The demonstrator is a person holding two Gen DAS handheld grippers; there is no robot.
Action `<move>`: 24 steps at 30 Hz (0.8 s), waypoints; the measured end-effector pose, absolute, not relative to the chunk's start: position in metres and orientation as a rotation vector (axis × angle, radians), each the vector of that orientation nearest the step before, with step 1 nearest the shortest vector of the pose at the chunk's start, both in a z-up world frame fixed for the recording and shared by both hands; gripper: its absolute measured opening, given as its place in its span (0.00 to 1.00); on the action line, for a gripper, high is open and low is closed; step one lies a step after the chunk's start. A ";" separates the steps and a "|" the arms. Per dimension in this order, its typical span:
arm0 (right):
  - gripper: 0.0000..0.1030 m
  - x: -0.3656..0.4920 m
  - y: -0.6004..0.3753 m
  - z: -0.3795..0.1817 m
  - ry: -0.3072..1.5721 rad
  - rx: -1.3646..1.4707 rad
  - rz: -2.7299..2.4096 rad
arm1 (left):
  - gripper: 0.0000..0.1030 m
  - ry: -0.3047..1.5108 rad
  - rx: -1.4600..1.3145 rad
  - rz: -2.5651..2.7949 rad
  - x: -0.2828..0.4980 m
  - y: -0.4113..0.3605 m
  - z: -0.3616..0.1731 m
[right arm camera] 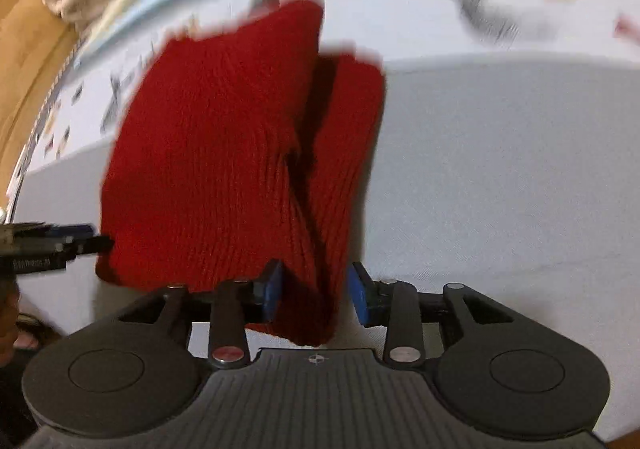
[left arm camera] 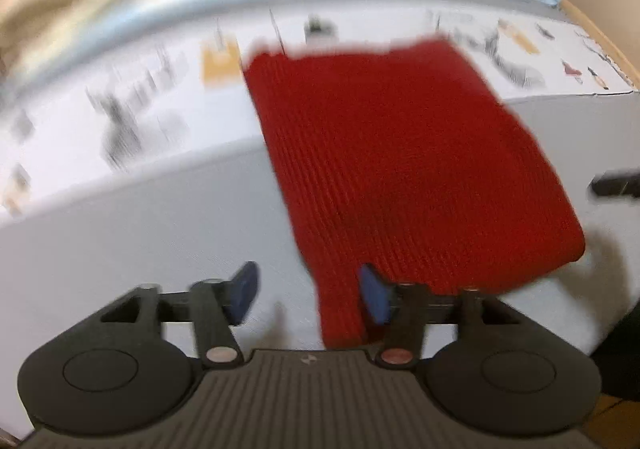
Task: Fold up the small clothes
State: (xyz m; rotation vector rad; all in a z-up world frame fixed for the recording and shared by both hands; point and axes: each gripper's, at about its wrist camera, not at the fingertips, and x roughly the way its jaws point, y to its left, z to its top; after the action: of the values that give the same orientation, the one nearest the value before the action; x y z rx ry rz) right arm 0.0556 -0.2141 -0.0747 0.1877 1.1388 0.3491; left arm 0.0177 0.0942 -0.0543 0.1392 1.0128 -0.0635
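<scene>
Red ribbed knit garment (left arm camera: 400, 153), rectangular fold, on smooth grey sheet (left arm camera: 140, 249).

A folded red knit garment (right arm camera: 224, 153) lies on the grey worktop (right arm camera: 500, 169), its near end between the parted blue pads (right arm camera: 272, 289) of the right tool (right arm camera: 316, 291).

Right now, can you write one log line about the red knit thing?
item: red knit garment folded on grey surface | left gripper: open, at garment edge | right gripper: open around fold
</scene>
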 end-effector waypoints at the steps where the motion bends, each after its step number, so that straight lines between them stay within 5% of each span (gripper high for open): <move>1: 0.41 0.048 -0.218 -0.062 1.073 0.157 0.314 | 0.77 0.948 0.144 -0.057 0.006 0.091 -0.040; 4: 0.61 0.012 -0.221 -0.021 0.884 0.101 0.252 | 0.82 0.770 0.118 -0.045 -0.035 0.084 -0.005; 10: 0.76 -0.066 -0.213 0.015 0.702 -0.013 0.204 | 0.87 0.572 0.052 0.003 -0.117 0.055 0.026; 24: 0.84 -0.137 -0.192 -0.022 0.731 0.034 0.190 | 0.88 0.737 -0.070 0.062 -0.164 0.015 -0.019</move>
State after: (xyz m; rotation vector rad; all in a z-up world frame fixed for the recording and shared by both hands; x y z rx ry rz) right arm -0.1371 -0.1922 -0.0215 0.0338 0.7314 0.1898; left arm -0.1642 0.0145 -0.0188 -0.0696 0.7367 0.0622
